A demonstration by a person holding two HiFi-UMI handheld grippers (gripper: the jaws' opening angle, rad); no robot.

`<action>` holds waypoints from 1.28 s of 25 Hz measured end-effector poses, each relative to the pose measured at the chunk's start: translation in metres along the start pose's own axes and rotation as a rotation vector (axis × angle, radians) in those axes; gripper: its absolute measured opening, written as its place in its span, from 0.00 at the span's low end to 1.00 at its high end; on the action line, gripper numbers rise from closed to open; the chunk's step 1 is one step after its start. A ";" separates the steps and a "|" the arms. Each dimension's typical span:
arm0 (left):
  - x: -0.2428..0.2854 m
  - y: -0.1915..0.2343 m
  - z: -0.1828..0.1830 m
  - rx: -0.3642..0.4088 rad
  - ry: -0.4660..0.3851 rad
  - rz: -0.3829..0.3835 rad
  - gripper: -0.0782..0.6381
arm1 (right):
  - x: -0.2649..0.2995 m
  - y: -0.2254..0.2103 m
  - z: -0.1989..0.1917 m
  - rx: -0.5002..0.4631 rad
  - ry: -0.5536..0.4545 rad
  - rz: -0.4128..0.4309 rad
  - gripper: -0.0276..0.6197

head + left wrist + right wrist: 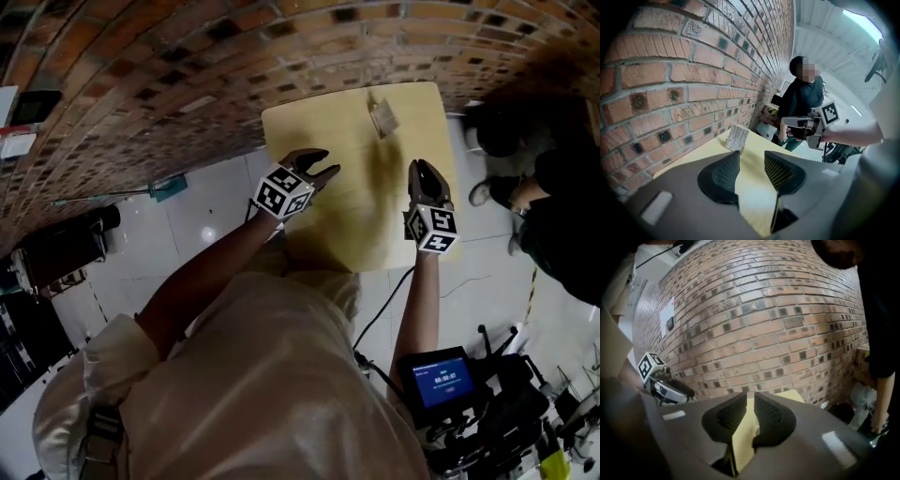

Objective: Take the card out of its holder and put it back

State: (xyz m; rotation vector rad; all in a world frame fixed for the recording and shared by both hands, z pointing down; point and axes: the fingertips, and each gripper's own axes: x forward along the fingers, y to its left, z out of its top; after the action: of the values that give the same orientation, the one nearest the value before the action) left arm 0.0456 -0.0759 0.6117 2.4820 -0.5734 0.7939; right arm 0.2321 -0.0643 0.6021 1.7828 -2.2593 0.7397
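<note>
Card in holder, both grippers empty

Count in the head view: one table (328,122), one card (382,112), one holder (384,127), two grippers and one bystander (553,197). The card stands in its holder at about 12 o'clock on the table top, close to the far edge. It is well apart from both grippers.

The left gripper (324,164) hangs over the table's 9 o'clock side. Its two jaws stand wide apart, with only bare table top between them. The right gripper (422,169) is over the 3 o'clock side. Its jaws are a narrow slit apart and nothing is between them.

The top between the grippers and on toward the card is bare. A brick wall (187,84) runs along the table's 12 o'clock side. Glossy white floor (202,220) lies open at 9 o'clock. The bystander in dark clothes stands just past the 3 o'clock edge.

The table is pale yellow and smooth, with rounded corners. The wall is red-brown brick with small dark insets. The card is white with fine dark print. Each jaw carries a dark, finely ribbed pad in a grey shell.
</note>
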 end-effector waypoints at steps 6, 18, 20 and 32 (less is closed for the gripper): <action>0.005 0.009 0.002 -0.029 -0.016 0.008 0.37 | 0.045 -0.012 -0.002 -0.053 0.050 0.017 0.11; 0.019 0.018 -0.001 -0.053 0.001 -0.001 0.37 | 0.093 -0.022 -0.028 -0.058 0.158 0.061 0.14; 0.021 0.018 0.000 -0.053 -0.001 -0.001 0.37 | 0.098 -0.023 -0.033 -0.055 0.169 0.067 0.14; 0.029 0.022 -0.006 -0.070 0.011 -0.005 0.37 | 0.121 -0.032 -0.059 -0.028 0.227 0.071 0.16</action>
State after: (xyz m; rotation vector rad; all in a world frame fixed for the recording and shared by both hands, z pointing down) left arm 0.0535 -0.0971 0.6400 2.4130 -0.5808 0.7717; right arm 0.2200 -0.1464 0.7133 1.5281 -2.1800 0.8705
